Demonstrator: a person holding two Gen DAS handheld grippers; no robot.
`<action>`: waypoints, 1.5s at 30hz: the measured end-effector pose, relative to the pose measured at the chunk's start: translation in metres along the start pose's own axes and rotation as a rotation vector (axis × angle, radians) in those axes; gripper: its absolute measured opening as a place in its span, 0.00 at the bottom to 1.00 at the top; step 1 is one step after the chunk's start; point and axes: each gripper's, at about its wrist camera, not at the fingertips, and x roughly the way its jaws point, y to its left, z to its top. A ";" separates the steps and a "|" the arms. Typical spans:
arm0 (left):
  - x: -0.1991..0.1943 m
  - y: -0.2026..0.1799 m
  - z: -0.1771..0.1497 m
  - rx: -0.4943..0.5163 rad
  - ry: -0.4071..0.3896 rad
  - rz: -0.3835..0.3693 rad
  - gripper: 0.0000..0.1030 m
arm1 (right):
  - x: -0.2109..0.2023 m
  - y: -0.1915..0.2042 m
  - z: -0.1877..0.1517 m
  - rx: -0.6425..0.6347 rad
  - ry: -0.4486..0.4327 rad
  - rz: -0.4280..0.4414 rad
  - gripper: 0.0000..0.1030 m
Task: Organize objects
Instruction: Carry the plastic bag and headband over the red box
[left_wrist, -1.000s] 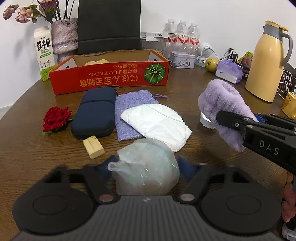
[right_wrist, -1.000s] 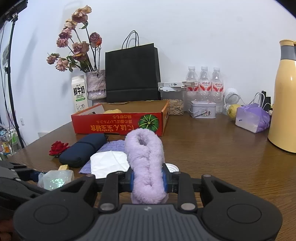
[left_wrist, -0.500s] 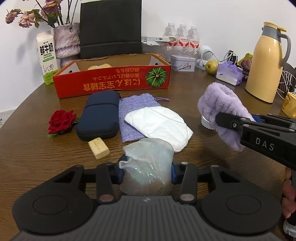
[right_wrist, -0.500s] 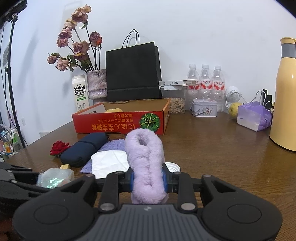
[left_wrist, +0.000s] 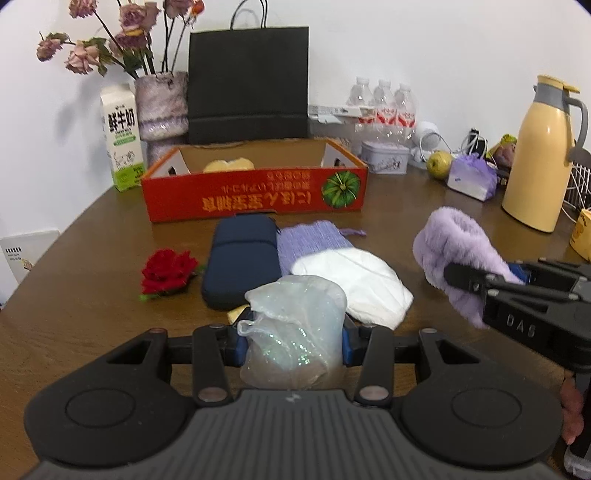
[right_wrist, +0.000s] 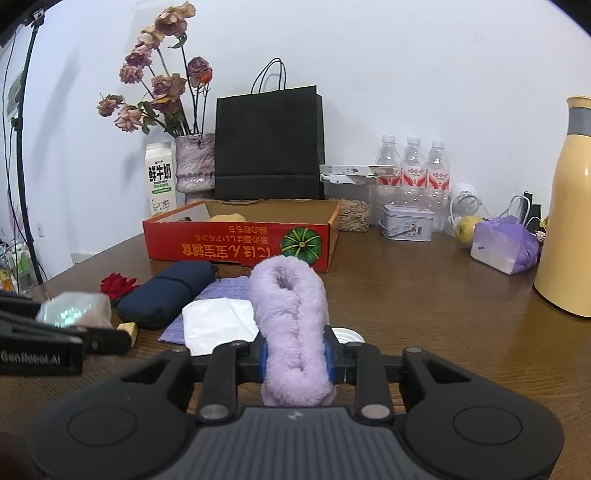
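My left gripper (left_wrist: 291, 339) is shut on a translucent glittery plastic bag (left_wrist: 295, 314) and holds it just above the table. My right gripper (right_wrist: 293, 354) is shut on a fluffy purple hair band (right_wrist: 288, 295), held upright to the right of the bag. On the table ahead lie a navy zip case (left_wrist: 240, 258), a purple woven pouch (left_wrist: 310, 240), a white cloth (left_wrist: 354, 284), a red rose (left_wrist: 166, 269) and a small yellow block (right_wrist: 127, 328). Behind them stands an open red cardboard box (left_wrist: 255, 192) with something pale yellow inside.
A yellow thermos (left_wrist: 535, 155) stands at the right. Along the back are a black paper bag (left_wrist: 247, 81), a vase of dried flowers (left_wrist: 160, 103), a milk carton (left_wrist: 120, 136), water bottles (left_wrist: 384, 107), a tin (left_wrist: 384, 157) and a purple tissue pack (left_wrist: 471, 177). A white lid (right_wrist: 347, 334) lies by the right gripper.
My left gripper has shut on the glittery bag and lifted it, rising and tilting up so more of the back wall shows. The right gripper with the hair band has stayed put.
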 end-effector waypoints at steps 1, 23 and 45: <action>-0.001 0.001 0.001 -0.001 -0.005 0.003 0.43 | 0.000 0.002 0.001 0.000 0.000 0.002 0.25; 0.005 0.044 0.046 -0.037 -0.102 0.059 0.43 | 0.024 0.055 0.049 -0.054 -0.046 0.035 0.25; 0.055 0.069 0.097 -0.104 -0.156 0.098 0.43 | 0.083 0.071 0.094 -0.043 -0.087 0.036 0.25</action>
